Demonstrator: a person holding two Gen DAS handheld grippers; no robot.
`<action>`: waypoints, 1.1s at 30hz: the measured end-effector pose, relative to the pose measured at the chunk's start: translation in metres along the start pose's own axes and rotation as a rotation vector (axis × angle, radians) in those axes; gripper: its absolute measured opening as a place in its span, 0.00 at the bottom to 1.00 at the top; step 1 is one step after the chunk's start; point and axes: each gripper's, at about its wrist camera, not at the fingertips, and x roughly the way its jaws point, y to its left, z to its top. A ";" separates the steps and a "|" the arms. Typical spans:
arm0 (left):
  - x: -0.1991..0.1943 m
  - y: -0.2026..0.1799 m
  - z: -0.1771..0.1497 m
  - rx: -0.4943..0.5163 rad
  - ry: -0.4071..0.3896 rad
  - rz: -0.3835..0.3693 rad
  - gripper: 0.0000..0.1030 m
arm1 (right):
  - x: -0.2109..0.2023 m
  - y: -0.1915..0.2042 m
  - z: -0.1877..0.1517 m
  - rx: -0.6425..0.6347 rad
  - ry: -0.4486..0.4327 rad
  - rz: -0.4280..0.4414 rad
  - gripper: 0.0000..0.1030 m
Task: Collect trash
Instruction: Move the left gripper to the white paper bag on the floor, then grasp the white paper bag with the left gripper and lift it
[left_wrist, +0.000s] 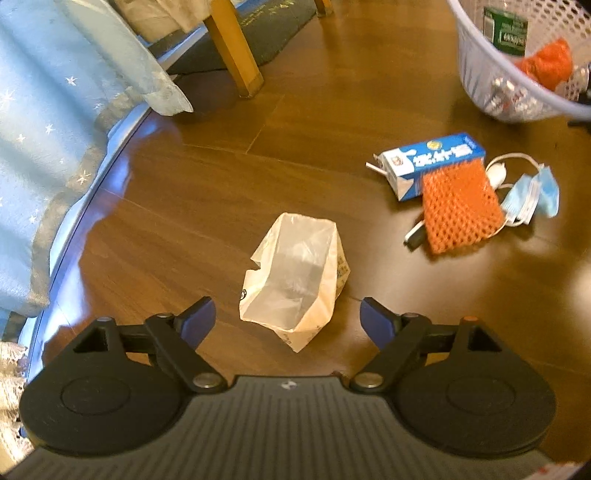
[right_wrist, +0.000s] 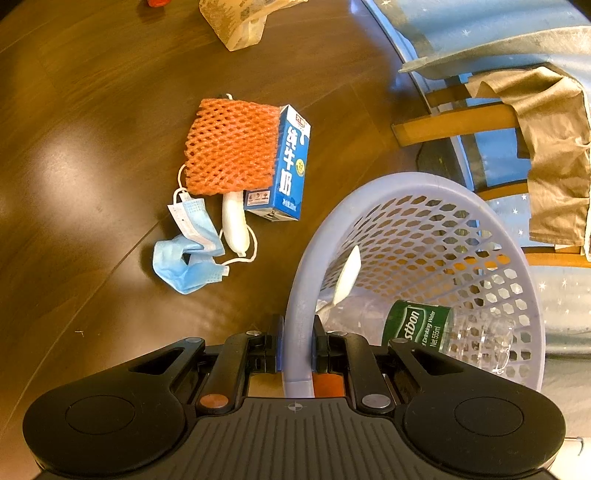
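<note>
Gripping the basket rim, the right hand-held gripper nears a "Drinking Water" bottle; left hand-held gripper gapes.

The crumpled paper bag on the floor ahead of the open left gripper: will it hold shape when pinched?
Probably not. The paper bag looks thin, creased and gaping, so it should collapse flat between the left gripper pads. It seems nearly empty, so likely light and apt to slide if nudged.

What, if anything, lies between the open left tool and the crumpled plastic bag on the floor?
Nothing visible. The left tool hangs open over the plastic bag, with only bare floor around it. The milk carton and orange net lie off to the side.
</note>
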 end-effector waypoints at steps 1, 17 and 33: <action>0.004 0.001 -0.001 0.008 0.000 0.005 0.82 | 0.000 0.000 0.000 0.000 0.001 -0.001 0.10; 0.060 0.002 0.001 0.004 0.055 -0.013 0.71 | 0.007 -0.008 0.000 0.026 0.009 -0.003 0.10; 0.055 -0.001 -0.005 -0.005 0.104 -0.036 0.31 | 0.005 -0.008 -0.002 0.031 0.010 -0.007 0.10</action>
